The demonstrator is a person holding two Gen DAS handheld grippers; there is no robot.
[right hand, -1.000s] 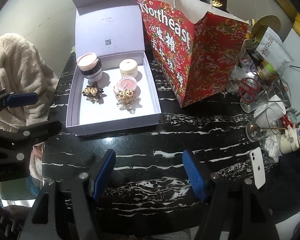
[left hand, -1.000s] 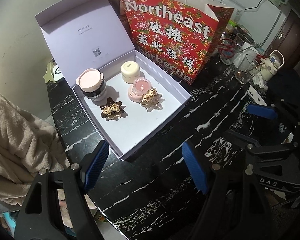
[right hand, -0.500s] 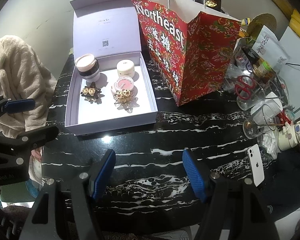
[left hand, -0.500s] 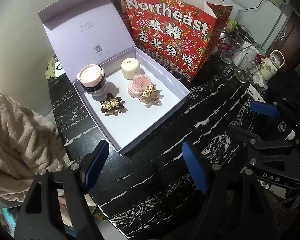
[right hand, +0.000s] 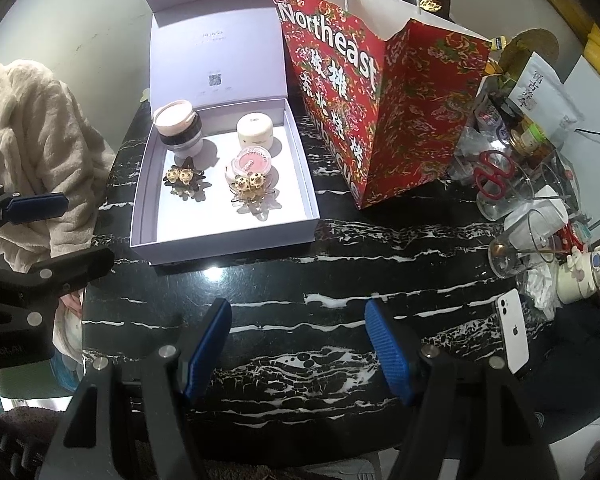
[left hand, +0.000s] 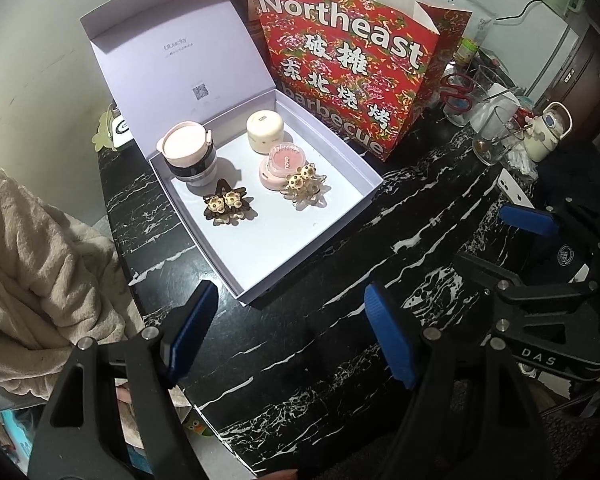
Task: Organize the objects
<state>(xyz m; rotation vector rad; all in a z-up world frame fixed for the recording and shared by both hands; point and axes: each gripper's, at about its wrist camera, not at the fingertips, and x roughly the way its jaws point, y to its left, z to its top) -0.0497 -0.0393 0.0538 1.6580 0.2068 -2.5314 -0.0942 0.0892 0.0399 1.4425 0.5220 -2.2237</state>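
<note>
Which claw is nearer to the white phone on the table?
Right. The right claw hangs just left of the white phone; the left claw hangs farther away, near the open box.

right claw (right hand: pixel 296 344) open over black marbled counter (right hand: pixel 340 276), nothing between blue pads. white gift box (right hand: pixel 220 240) ahead, lid up; inside: pink-lidded cup (right hand: pixel 178 128), cream jar (right hand: pixel 255 130), pink compact (right hand: pixel 252 162), dark hair clip (right hand: pixel 184 180), clear hair clip (right hand: pixel 252 188). red paper bag (right hand: pixel 400 120) right of box. white phone (right hand: pixel 512 336) far right. left claw (right hand: pixel 36 232) at left edge.
</note>
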